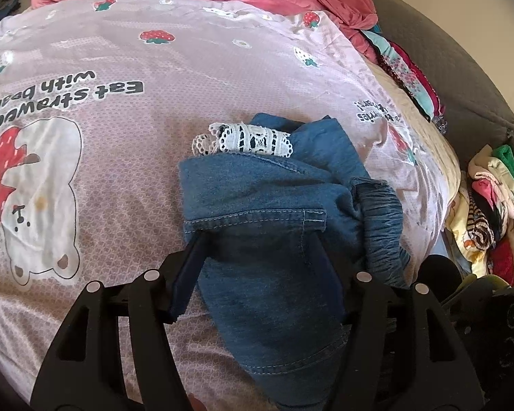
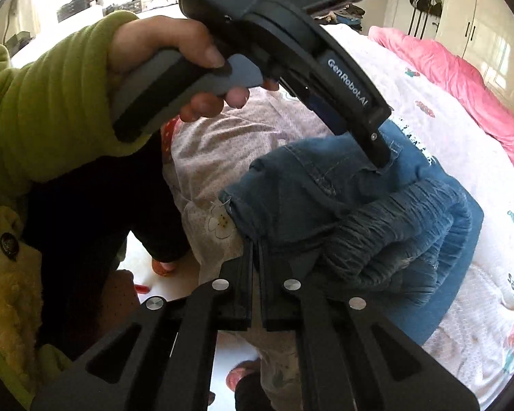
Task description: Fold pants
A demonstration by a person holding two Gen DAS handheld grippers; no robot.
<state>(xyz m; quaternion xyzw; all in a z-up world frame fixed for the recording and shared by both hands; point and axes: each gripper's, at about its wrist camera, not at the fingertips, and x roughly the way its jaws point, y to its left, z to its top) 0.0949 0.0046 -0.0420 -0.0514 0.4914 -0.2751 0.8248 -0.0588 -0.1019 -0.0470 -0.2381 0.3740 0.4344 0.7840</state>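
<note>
Bed w/ a pink strawberry-print sheet [image 1: 126, 157] carries the denim pants [image 1: 267, 205], bunched near its edge, lace trim [image 1: 246, 138] at the far side. Left claw [image 1: 257, 239] is spread, fingers straddling the denim, pads not pinching. Right claw [image 2: 255, 243] is pressed together on a thin edge of the pants beside the waistband [image 2: 394, 236]. Prob. best: keep that pinch firm, hold the left claw steady as anchor, draw the fold flat. Only the right view shows the hand [image 2: 174, 54] & green sleeve [image 2: 51, 102]; only the left shows the lace & clothes pile [image 1: 493, 212].
</note>
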